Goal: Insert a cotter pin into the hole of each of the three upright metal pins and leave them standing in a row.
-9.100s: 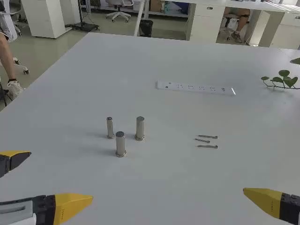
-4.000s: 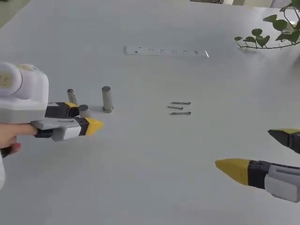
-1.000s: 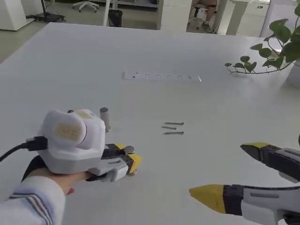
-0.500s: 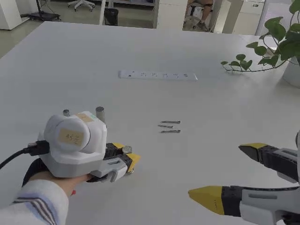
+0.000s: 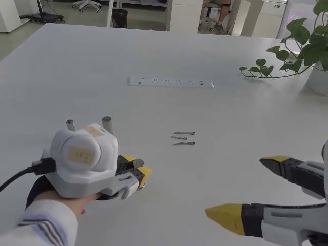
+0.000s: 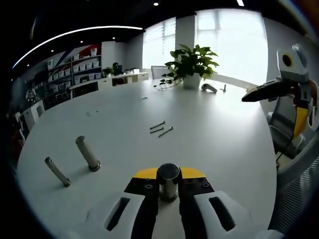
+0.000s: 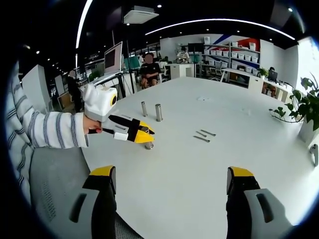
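While the left gripper (image 5: 139,174) clamps one metal pin (image 6: 168,180) upright by the near-left edge of the table (image 5: 241,118), probably steadying it for pinning, the right gripper (image 5: 234,186) hovers wide open near the right edge. Two more metal pins (image 5: 107,124) stand just beyond, with the cotter pins (image 5: 183,138) lying mid-table.

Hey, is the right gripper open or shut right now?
Open. The right gripper has its yellow-tipped fingers spread wide apart, nothing between them.
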`<move>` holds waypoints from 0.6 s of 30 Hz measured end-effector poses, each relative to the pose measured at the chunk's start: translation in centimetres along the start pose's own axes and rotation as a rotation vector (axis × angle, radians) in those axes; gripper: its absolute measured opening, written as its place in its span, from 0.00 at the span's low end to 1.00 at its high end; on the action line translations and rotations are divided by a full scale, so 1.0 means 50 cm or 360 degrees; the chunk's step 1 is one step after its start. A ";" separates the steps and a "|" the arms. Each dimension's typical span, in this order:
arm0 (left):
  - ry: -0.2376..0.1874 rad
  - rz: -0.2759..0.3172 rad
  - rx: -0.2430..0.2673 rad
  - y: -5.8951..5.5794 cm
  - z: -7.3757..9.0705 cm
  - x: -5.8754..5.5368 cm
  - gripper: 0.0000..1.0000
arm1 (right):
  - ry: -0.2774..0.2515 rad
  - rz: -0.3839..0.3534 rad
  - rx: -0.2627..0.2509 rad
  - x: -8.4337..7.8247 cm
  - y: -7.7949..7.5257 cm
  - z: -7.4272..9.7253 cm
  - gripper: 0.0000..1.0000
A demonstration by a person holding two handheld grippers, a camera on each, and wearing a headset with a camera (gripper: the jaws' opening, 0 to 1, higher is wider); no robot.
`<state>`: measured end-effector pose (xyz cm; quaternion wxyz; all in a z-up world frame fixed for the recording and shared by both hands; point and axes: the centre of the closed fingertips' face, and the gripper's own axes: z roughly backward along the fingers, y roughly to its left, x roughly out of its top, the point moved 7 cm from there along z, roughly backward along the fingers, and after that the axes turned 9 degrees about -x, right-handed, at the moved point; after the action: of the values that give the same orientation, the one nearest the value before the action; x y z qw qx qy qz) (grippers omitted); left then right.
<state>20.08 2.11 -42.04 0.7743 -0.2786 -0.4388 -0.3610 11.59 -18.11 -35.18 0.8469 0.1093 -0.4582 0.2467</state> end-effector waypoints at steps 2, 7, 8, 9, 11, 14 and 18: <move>-0.0007 -0.0004 0.0008 -0.001 0.000 -0.001 0.10 | 0.0001 0.0000 0.0002 0.000 0.000 0.000 0.91; -0.0031 -0.0018 0.0029 -0.003 0.000 -0.003 0.10 | -0.0005 0.0008 0.0005 0.003 0.001 0.000 0.91; -0.0037 -0.0034 0.0034 -0.004 0.000 -0.003 0.10 | -0.0006 0.0008 0.0006 0.004 0.001 0.000 0.91; -0.0038 -0.0043 0.0037 -0.004 0.000 -0.003 0.10 | -0.0006 0.0009 0.0007 0.004 0.001 0.000 0.91; -0.0025 -0.0035 0.0047 -0.005 0.001 -0.002 0.10 | -0.0006 0.0015 0.0010 0.005 0.002 0.000 0.91; -0.0036 -0.0010 0.0042 -0.004 0.004 -0.001 0.12 | -0.0004 0.0018 0.0021 0.005 0.005 0.000 0.90; -0.0039 -0.0018 0.0047 0.000 0.018 0.004 0.24 | -0.0008 0.0021 0.0025 0.006 0.008 -0.002 0.90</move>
<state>19.73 2.70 -41.43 0.7708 -0.2689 -0.4552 -0.3555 11.59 -17.64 -34.98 0.8432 0.1136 -0.4591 0.2556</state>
